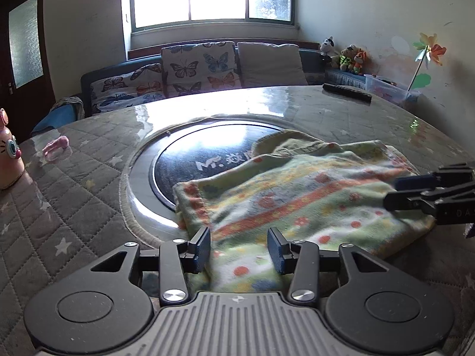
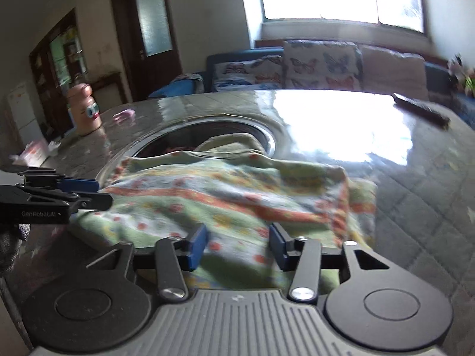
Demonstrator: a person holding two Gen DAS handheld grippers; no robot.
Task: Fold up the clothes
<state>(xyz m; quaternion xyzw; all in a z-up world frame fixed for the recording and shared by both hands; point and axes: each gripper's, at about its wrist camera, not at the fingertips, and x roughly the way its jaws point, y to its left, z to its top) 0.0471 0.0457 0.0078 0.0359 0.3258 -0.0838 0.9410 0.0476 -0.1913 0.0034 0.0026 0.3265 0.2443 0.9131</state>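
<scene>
A green cloth with orange and red flower stripes lies folded on the table, its far edge over the round black hob. My left gripper hovers open over the cloth's near left part, fingers wide apart with only cloth below. My right gripper enters from the right above the cloth's right edge. In the right wrist view the right gripper is open over the cloth, gripping nothing. The left gripper shows at the left edge beside the cloth.
The round table has a quilted grey star-print cover under a glossy sheet. A pink toy bottle and a small pink object stand at the left. A dark remote lies at the far right. A sofa with butterfly cushions is behind.
</scene>
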